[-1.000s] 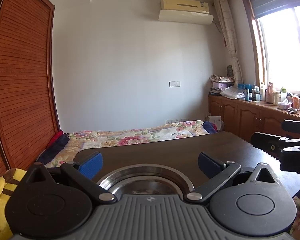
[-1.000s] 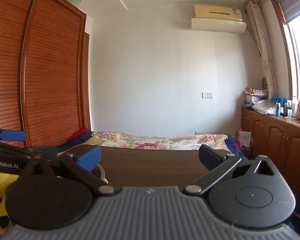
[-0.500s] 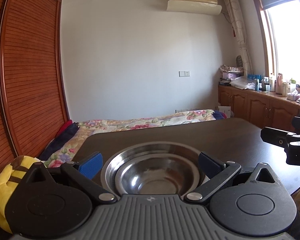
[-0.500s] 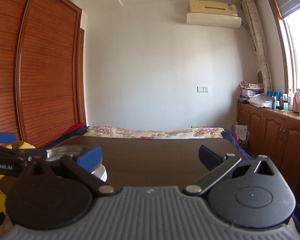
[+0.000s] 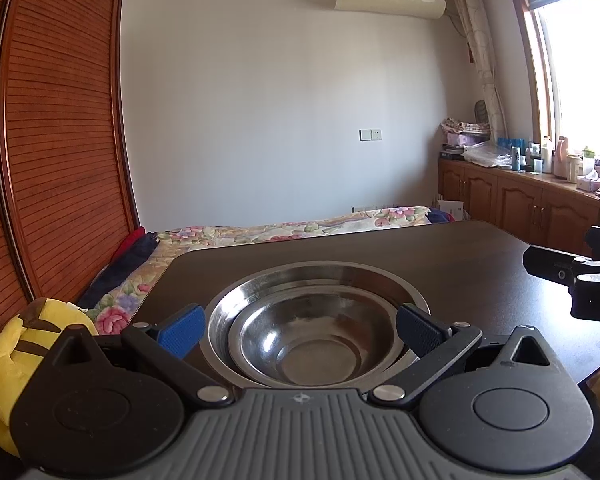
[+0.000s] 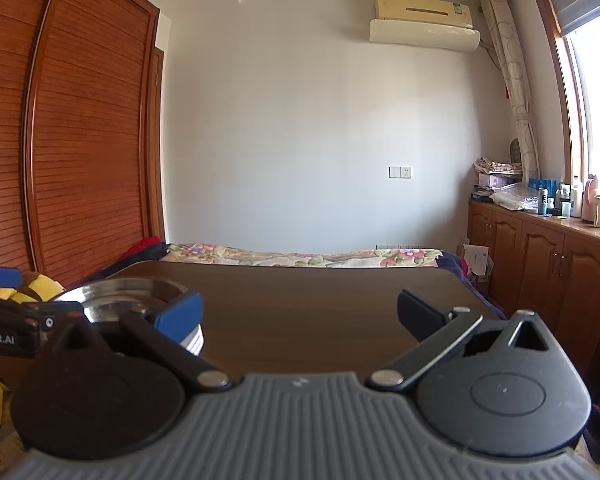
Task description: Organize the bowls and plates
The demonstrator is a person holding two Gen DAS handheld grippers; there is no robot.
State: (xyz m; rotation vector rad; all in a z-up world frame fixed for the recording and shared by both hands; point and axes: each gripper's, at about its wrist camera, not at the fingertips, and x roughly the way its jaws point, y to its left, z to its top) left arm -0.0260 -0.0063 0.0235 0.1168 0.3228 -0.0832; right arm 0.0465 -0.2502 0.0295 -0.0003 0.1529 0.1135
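Left gripper spread wide, pads flanking the nested steel bowls at the near left of the dark table; no contact that I can see. Right gripper also spread, empty, over bare tabletop. I judge stacking is nearly finished. Next: confirm the bowls sit true, then look for remaining dishes.
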